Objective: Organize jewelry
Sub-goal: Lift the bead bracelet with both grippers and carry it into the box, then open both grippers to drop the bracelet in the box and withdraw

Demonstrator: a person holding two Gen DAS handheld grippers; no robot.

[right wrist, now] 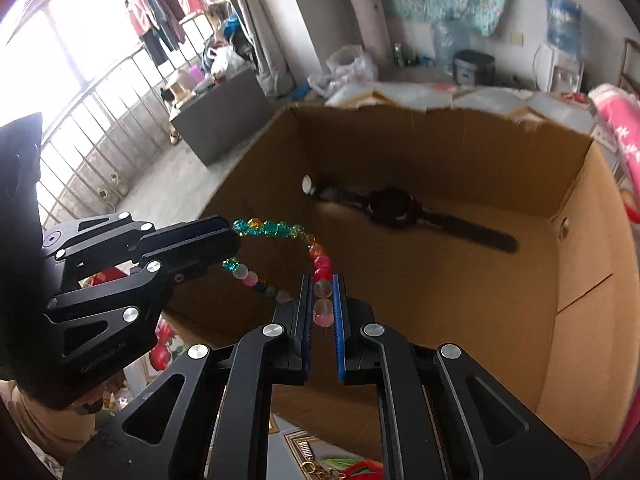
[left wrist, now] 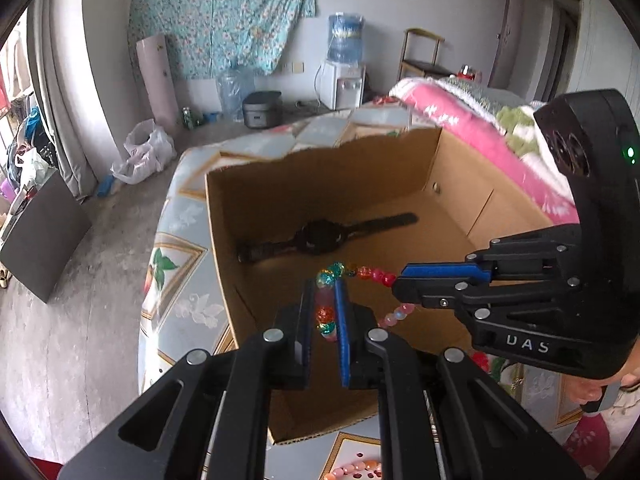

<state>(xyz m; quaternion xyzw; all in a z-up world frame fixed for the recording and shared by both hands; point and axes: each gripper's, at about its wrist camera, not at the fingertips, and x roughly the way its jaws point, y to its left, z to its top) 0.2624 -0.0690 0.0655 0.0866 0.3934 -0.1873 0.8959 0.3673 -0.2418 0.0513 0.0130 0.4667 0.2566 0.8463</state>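
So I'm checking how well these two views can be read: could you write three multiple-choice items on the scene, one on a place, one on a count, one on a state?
1. Where does the black watch lie?
A. On the floor of the cardboard box
B. On the pink blanket
C. Between the left gripper's pads

2. How many grippers grip the bead bracelet?
A. None
B. One
C. Two

3. What is the bracelet's state?
A. Lying flat in the box
B. Held above the box's opening
C. Wrapped round the watch

Key:
1 A, the watch lies stretched out on the box floor near the far wall.
2 C, the left gripper and the right gripper each pinch beads between their pads.
3 B, the loop hangs between both grippers, with the box floor below it.
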